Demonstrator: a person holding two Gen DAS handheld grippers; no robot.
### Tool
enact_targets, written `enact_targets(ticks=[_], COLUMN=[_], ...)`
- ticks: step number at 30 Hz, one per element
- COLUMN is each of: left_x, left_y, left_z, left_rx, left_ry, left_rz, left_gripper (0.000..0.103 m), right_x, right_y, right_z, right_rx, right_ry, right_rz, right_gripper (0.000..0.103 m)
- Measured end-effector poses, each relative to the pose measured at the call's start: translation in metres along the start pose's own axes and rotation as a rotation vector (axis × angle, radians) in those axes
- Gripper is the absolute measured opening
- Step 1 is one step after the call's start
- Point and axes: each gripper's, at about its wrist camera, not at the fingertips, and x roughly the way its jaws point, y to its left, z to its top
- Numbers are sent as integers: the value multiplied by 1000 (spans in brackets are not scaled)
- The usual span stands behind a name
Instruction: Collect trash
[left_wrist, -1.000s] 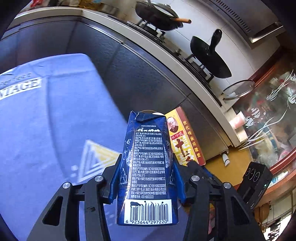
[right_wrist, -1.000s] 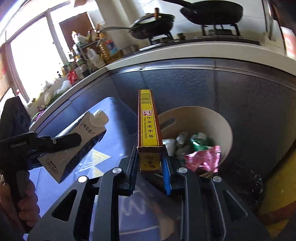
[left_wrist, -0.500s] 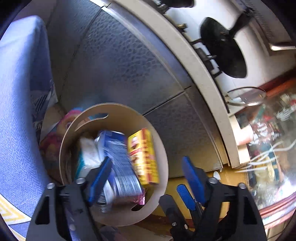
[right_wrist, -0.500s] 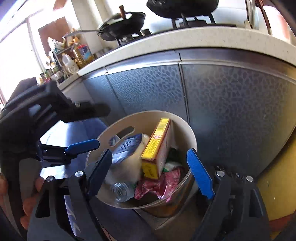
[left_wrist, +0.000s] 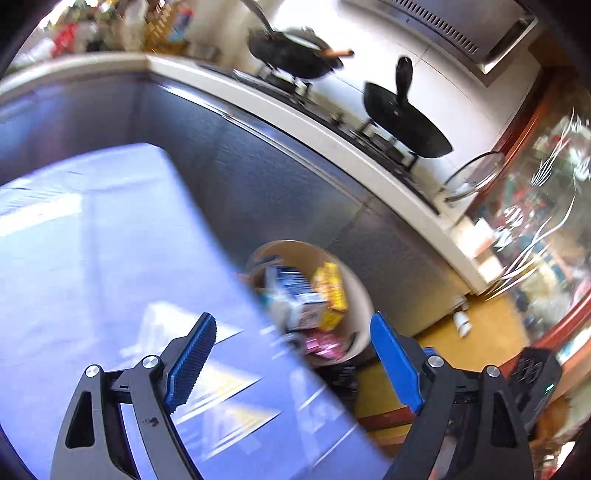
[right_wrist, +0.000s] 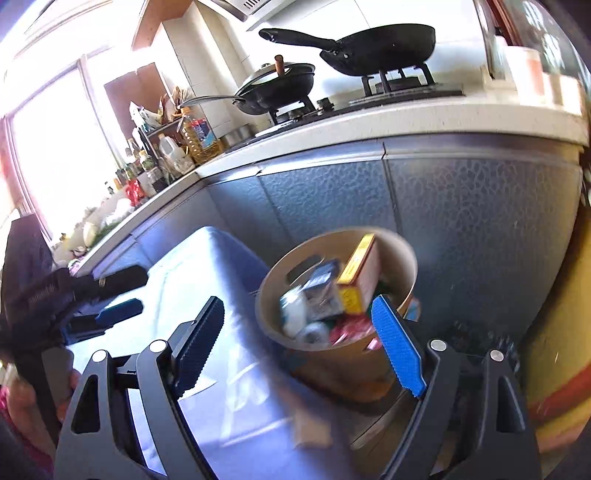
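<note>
**Q:** Left wrist view first: where was the trash?

**A:** A blue carton (left_wrist: 295, 295) and a yellow box (left_wrist: 330, 295) lay inside the round beige bin (left_wrist: 360, 291), on top of crumpled pink and white wrappers. The bin stood on the floor against the grey cabinet fronts (left_wrist: 258, 177), just beside the edge of a table with a blue cloth (left_wrist: 92, 258). The picture was blurred by motion.

**Q:** And the left gripper?

**A:** The left gripper (left_wrist: 291, 354) had its blue pads spread wide with nothing between them. Its jaws had just been opening.

**Q:** What did the right wrist view show?

**A:** The same bin (right_wrist: 399, 258), with the yellow box (right_wrist: 360, 280) leaning upright against the carton (right_wrist: 321, 288). The right gripper (right_wrist: 299, 350) was also spread wide and empty, its jaws likewise just opened. The left gripper (right_wrist: 118, 310) appeared at the left edge, over the blue cloth (right_wrist: 207, 258).

**Q:** Anything further out?

**A:** Two dark pans (right_wrist: 376, 44) sat on the stove on the counter above the cabinets, and bottles (right_wrist: 166, 155) crowded the counter near a bright window.
</note>
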Motion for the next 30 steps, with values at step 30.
enact_targets(ticks=[30], left_x=[-163], left_y=[48], left_z=[-92], left_rx=[211], left_ry=[-128], left_rz=[493], left_gripper=[100], right_x=[-75], right_y=[108], right_z=[-77], right_rx=[81], right_ry=[60], right_rz=[-137], right_gripper=[97])
